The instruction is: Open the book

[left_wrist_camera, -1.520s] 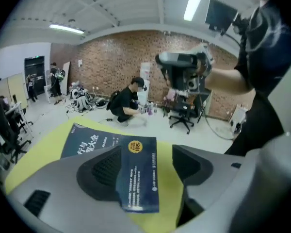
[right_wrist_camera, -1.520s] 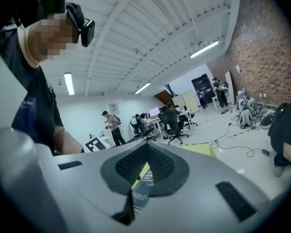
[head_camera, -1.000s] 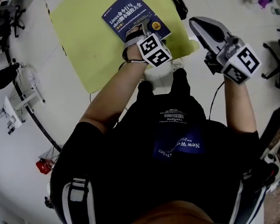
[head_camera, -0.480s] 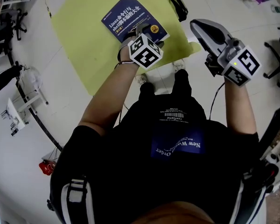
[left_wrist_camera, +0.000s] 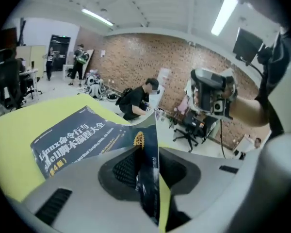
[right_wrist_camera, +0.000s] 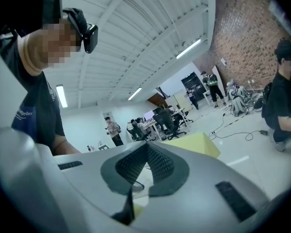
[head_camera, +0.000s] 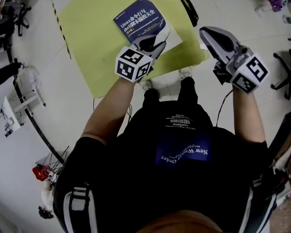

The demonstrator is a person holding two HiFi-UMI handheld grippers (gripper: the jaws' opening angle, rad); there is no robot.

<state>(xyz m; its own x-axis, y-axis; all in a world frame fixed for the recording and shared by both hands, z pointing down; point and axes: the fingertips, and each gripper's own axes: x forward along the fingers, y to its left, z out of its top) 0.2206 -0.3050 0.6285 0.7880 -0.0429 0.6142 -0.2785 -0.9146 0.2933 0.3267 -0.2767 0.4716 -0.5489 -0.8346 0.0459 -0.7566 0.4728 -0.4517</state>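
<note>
While its jaws are closing, left gripper (head_camera: 154, 41): pinches front cover (left_wrist_camera: 148, 144) at its near corner, over yellow mat (head_camera: 97, 47).
Book (head_camera: 140, 19): on mat's near-right part, spine at left (cover should swing leftward).
Right gripper (head_camera: 208, 32): clenched, empty, beyond mat's right edge.

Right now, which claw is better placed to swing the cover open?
Left. The left claw has the cover of the book between its jaws, which are closing on the lifted corner. The right claw is shut, empty, and off to the book's side.
</note>
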